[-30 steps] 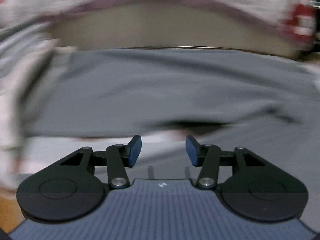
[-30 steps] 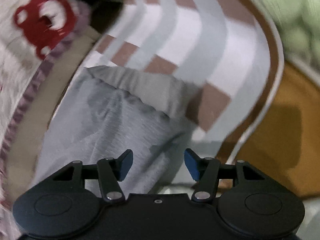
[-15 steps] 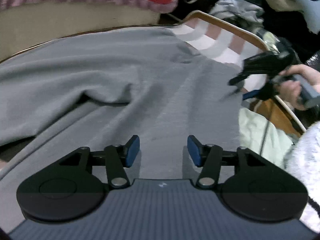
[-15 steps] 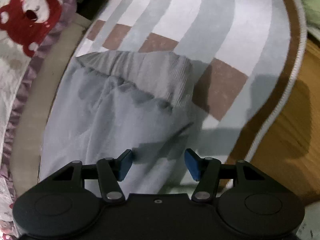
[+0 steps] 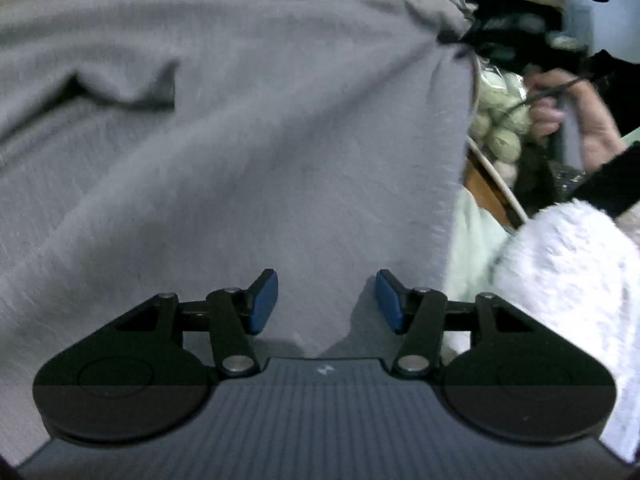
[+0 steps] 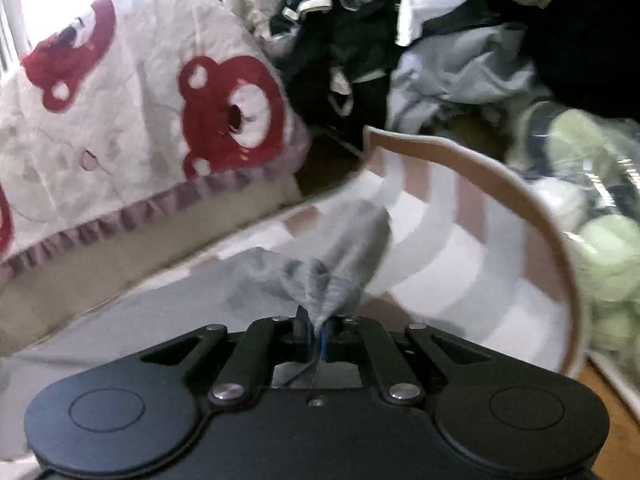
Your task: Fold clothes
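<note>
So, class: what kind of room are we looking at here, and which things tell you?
Probably a bedroom floor at home: a bear-print bedspread hangs beside a striped rug, with a heap of loose clothes behind.

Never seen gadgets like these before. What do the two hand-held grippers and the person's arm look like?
Each hand-held gripper, left and right, is matte black, with round discs, silver rivets and blue finger pads. The left's body is ribbed grey. The person's sleeve is fluffy white.

A striped oval rug (image 6: 448, 264) lies on wooden floor (image 6: 612, 416) beside a bear-print bedspread (image 6: 132, 120).
</note>
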Demonstrator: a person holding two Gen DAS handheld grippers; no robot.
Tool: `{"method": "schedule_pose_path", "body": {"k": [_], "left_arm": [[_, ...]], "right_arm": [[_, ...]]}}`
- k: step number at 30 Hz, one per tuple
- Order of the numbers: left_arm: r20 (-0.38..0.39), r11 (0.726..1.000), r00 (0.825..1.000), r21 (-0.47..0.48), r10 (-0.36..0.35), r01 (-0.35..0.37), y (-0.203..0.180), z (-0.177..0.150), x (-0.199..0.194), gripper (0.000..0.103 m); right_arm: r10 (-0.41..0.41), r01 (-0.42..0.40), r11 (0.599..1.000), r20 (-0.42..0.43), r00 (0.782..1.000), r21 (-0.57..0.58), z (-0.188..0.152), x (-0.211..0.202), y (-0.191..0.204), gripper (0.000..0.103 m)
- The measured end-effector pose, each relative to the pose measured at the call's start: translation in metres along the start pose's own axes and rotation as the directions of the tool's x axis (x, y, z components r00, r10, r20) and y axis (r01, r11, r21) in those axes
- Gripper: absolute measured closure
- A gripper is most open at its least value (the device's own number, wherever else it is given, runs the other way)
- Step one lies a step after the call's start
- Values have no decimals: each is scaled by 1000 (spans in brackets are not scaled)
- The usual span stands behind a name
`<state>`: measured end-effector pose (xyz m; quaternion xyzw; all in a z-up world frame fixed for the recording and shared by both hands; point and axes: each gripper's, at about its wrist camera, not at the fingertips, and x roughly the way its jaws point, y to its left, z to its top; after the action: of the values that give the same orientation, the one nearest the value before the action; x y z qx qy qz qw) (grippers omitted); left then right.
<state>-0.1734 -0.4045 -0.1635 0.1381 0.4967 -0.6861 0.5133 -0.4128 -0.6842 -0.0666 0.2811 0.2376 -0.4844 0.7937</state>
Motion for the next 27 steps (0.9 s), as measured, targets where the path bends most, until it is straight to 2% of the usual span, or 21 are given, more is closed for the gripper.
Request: {"method": "schedule_pose_path", "body": {"k": [2,4,8,12,13,14,15,16,17,18,19,21,22,24,25,27], "left_arm": [[-22,999,1000,-37,-15,14,4,-9,6,50],[-21,998,1000,-57,-22,21,4,-14,9,49],[-33,992,996,-98,-87,84,5,-13,7,49],[-49,975,988,-178,-146,136,9,-15,9,49],[-52,971,987,-192,-151,138,9,-16,9,49],[-55,969,986,-198,-160,147,8,-17,9,49],[-60,969,984,-196,-168,153,6,-17,8,49],[-68,969,983,-191,-171,155,4,-15,8,49],[-76,970,981,-184,-177,161,1,-13,5,49],[-81,970,980,-176,-184,167,-1,-9,1,49],[-76,971,980,-168,-185,171,-2,-4,-6,48],[-25,979,989,-146,-149,144,0,13,-27,44],[8,984,994,-136,-111,111,2,24,-39,41],[68,991,997,-133,21,-12,11,52,-55,35],[88,988,992,-131,94,-82,17,67,-60,35],[103,965,964,-127,245,-232,32,101,-62,35]], "right_arm": [[-56,58,998,-125,991,6,-6,27,-16,99],[-73,86,995,-218,973,54,-13,50,-37,99],[-97,111,992,-219,971,52,-19,61,-50,99],[-154,154,988,-238,959,-21,-19,70,-47,98],[-178,174,984,-264,948,-37,-21,74,-49,94],[-211,203,977,-298,931,-57,-24,77,-53,74],[-233,226,972,-320,919,-57,-25,74,-57,59],[-247,245,968,-335,909,-48,-25,68,-59,56],[-251,256,966,-333,909,-29,-23,58,-59,54],[-254,266,964,-312,916,-6,-20,43,-56,49],[-256,271,962,-265,930,20,-15,24,-51,49],[-222,233,970,-134,966,73,-3,-11,-40,49],[-175,181,980,-73,982,80,6,-23,-32,49],[-57,56,997,10,998,53,26,-35,-10,49],[18,-18,1000,3,1000,13,37,-29,7,49],[160,-163,984,-54,986,-70,63,-7,42,49]]}}
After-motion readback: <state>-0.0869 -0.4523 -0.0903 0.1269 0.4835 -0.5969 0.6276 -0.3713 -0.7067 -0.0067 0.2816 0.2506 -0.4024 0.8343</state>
